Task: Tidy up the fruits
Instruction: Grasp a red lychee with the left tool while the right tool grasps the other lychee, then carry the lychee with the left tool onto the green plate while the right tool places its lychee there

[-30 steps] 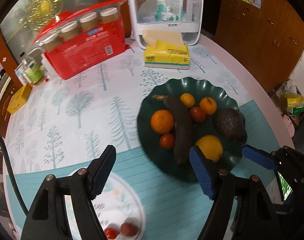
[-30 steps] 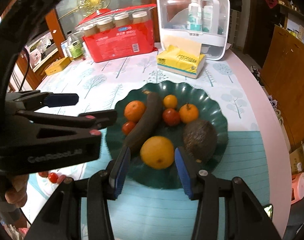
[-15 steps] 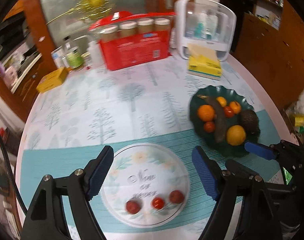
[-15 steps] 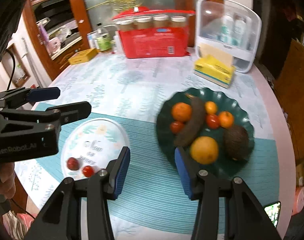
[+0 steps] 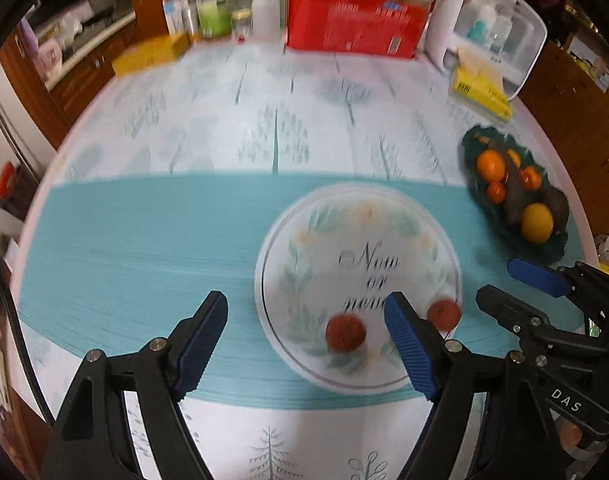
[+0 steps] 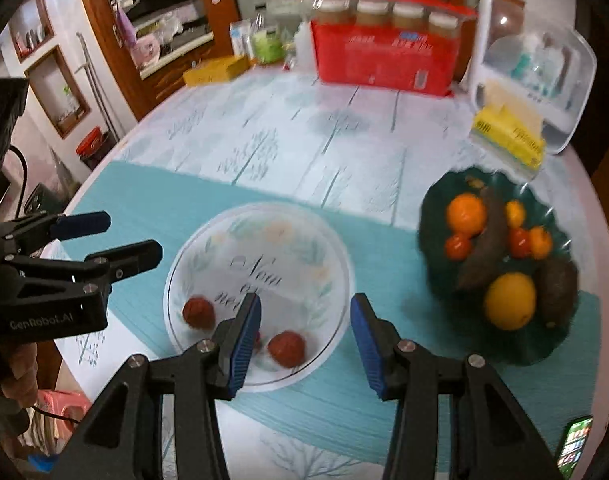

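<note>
A white flowered plate [image 5: 360,240] [image 6: 264,240] lies on the teal mat and holds small red fruits [image 5: 345,333] [image 6: 287,349]. A dark green scalloped plate [image 5: 474,148] [image 6: 436,200] to the right carries oranges [image 6: 466,209], a yellow citrus [image 6: 511,301], small tomatoes, a dark banana and an avocado [image 6: 556,288]. My left gripper [image 5: 306,342] is open and empty over the white plate's near left side. My right gripper [image 6: 306,338] is open and empty over that plate's near right rim.
At the table's back stand a red box of jars [image 5: 356,28], a yellow tissue pack [image 6: 508,136], a white clear-lidded case [image 6: 536,68], bottles [image 5: 212,12] and a yellow box [image 5: 152,54]. A phone [image 6: 576,444] lies near the front right edge.
Both grippers have pulled back and swung left from the green plate to the white plate. Both stay open and empty. The green plate now sits far right.
</note>
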